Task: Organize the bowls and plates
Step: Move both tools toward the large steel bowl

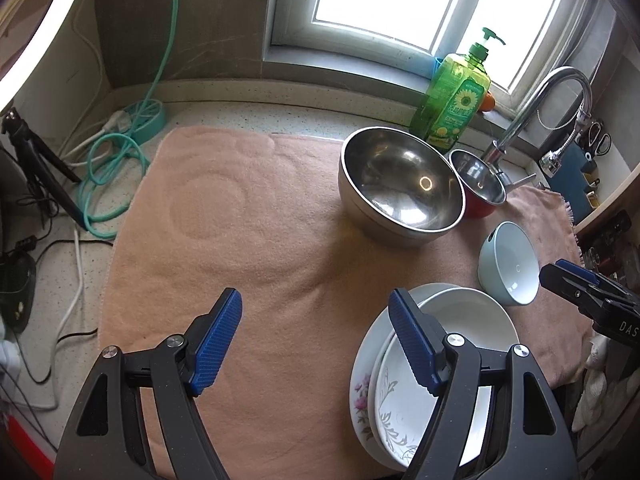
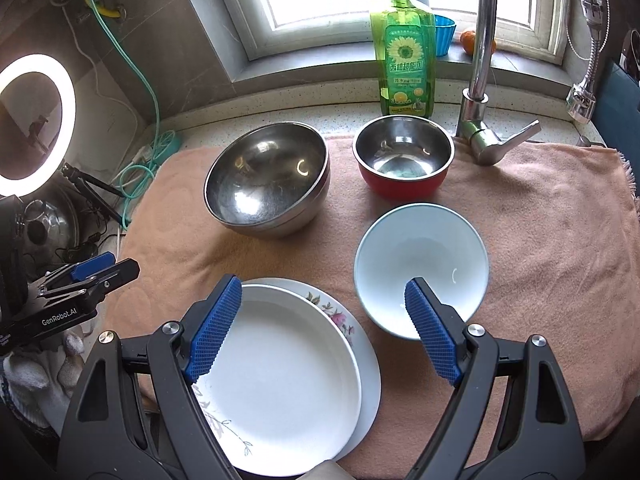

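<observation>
1. Hovering over the peach towel point(image 1: 248, 240): both grippers pointed steeply down at it, fingers spread wide, nothing between the pads on either.
2. Left gripper point(image 1: 316, 344): blue pads apart. Left pad sits over bare towel, right pad overlaps the rim of the plate stack in the left wrist view. Not gripping anything.
3. Right gripper point(image 2: 324, 332): pads apart. Left pad over the near-left rim of the top plate, right pad in front of the pale blue bowl point(image 2: 420, 264). Contact with either can't be told from this angle; no grip.
4. Plate stack point(image 2: 280, 376): plain white plate on top, floral-print plate beneath, offset so the flower pattern shows at the upper right and lower left. Stack lies flat on the towel at its near edge.
5. Pale blue bowl: upright, empty, on the towel just right of the plates, close to them but apart.
6. Large steel bowl point(image 2: 268, 180): upright, towards the back of the towel, looks like two nested (double rim line at the side).
7. Small bowl, red outside and steel inside point(image 2: 404, 160): upright, right of the large steel bowl, near the faucet point(image 2: 484, 80) base.
8. Green dish soap bottle point(image 2: 406, 52) stands on the surface behind the bowls, below the window sill.
9. Left half of the towel is bare, with round dents pressed into the pile.
10. Ring light point(image 2: 32, 124) on a tripod at far left, teal hose point(image 1: 120, 168) coiled beside it on the surface.
</observation>
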A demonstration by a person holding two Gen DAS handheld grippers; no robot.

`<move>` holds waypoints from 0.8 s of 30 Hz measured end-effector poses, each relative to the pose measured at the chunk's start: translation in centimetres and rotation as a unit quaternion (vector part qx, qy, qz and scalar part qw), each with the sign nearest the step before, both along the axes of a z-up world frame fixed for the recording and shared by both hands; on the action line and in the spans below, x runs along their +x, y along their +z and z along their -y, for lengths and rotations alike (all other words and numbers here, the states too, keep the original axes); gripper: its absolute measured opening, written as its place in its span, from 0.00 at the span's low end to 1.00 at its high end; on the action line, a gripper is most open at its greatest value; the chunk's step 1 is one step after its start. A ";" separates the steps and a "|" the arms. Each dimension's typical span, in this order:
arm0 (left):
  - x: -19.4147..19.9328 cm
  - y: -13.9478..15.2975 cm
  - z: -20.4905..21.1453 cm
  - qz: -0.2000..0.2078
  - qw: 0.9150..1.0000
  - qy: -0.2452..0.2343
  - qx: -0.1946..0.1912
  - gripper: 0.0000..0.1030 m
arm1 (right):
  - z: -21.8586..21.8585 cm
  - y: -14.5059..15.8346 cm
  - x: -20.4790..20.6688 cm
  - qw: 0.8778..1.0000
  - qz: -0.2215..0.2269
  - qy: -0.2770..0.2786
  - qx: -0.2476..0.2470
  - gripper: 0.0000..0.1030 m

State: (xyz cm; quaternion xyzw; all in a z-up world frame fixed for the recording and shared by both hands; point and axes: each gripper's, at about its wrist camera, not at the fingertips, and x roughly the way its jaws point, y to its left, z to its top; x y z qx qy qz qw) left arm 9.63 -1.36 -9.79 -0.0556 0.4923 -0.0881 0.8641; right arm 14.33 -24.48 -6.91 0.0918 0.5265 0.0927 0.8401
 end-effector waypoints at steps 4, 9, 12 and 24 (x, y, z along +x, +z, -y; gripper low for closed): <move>1.9 0.4 0.1 0.005 1.000 -0.008 0.002 0.74 | 0.1 0.2 2.4 1.000 0.001 -0.003 0.009 0.84; 4.7 0.4 0.0 -0.003 1.000 -0.018 -0.005 0.74 | 0.4 0.2 5.4 0.999 -0.007 -0.013 0.035 0.84; 6.3 0.4 0.1 -0.008 1.000 -0.021 -0.011 0.74 | 0.4 -0.1 6.9 0.999 -0.013 -0.015 0.051 0.84; 11.0 -0.8 0.8 -0.040 0.998 -0.037 -0.038 0.74 | -0.7 -2.5 10.8 0.995 -0.058 -0.013 0.082 0.84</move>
